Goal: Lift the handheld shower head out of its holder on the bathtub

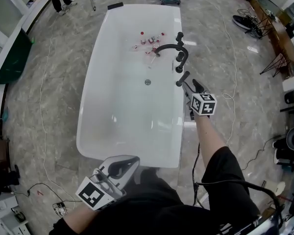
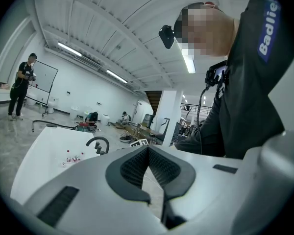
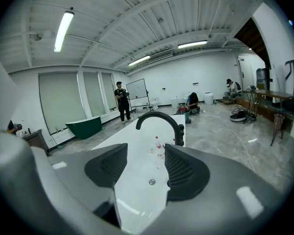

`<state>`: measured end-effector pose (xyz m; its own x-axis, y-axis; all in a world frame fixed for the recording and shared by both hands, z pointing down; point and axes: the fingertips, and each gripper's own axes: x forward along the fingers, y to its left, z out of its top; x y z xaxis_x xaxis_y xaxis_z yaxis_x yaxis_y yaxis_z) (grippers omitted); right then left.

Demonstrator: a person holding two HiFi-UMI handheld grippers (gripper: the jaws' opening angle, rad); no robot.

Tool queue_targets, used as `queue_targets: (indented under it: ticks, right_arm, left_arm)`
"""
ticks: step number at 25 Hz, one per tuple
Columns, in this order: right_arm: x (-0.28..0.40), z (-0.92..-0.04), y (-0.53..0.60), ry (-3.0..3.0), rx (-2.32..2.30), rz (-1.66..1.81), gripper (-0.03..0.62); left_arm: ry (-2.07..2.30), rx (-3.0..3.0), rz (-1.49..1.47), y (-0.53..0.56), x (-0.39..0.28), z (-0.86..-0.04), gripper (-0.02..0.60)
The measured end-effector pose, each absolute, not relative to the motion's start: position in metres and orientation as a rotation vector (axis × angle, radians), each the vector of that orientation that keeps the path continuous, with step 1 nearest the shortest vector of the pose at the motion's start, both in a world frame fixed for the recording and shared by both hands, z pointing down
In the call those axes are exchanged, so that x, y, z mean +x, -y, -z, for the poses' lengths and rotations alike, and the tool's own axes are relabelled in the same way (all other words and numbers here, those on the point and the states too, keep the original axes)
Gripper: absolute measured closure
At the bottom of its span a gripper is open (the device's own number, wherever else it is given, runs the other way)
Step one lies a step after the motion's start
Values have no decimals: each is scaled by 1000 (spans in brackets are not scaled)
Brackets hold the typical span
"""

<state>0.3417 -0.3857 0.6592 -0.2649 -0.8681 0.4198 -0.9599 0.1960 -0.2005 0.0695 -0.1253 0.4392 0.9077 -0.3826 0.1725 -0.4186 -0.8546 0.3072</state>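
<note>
Black shower head (image 1: 183,78) (apparently untouched) beyond right fingers (image 1: 190,92).

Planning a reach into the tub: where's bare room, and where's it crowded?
Bare: in the tub, the floor from the drain back to the near rim, plus the whole left rim. Crowded: the right rim, lined with the faucet, knobs and shower head. Bottles clutter the floor beyond the drain, near the faucet's spout.

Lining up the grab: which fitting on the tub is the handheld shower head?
Find the white bathtub, then the row of black fittings along its right rim. The handheld shower head is the slanted stick nearest the person, past the arched spout.
</note>
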Motion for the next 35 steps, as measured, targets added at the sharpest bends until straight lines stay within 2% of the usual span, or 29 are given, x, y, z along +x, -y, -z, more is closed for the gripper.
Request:
queue_targets:
  ticks: [9,29,31,33,35]
  right_arm:
    - [362,-710,437,2124,1743,-670,361]
    - [390,-793,490,1903,1752,-656,361]
    - [392,-799,492,1891,1751,-651,378]
    - [394,-801,493,1885,1750,-651,455]
    - [395,-800,493,1892,1755,-661,457]
  left_arm:
    - [671,2665,-186,136,57,-460,581]
    - [759,2585,-187,147,41,-499,581]
    - [765,2578,-192,147,40,-503,581]
    - [769,2572,-199,145,38,-504,581]
    - [776,2570,-200,143,35,-504,581]
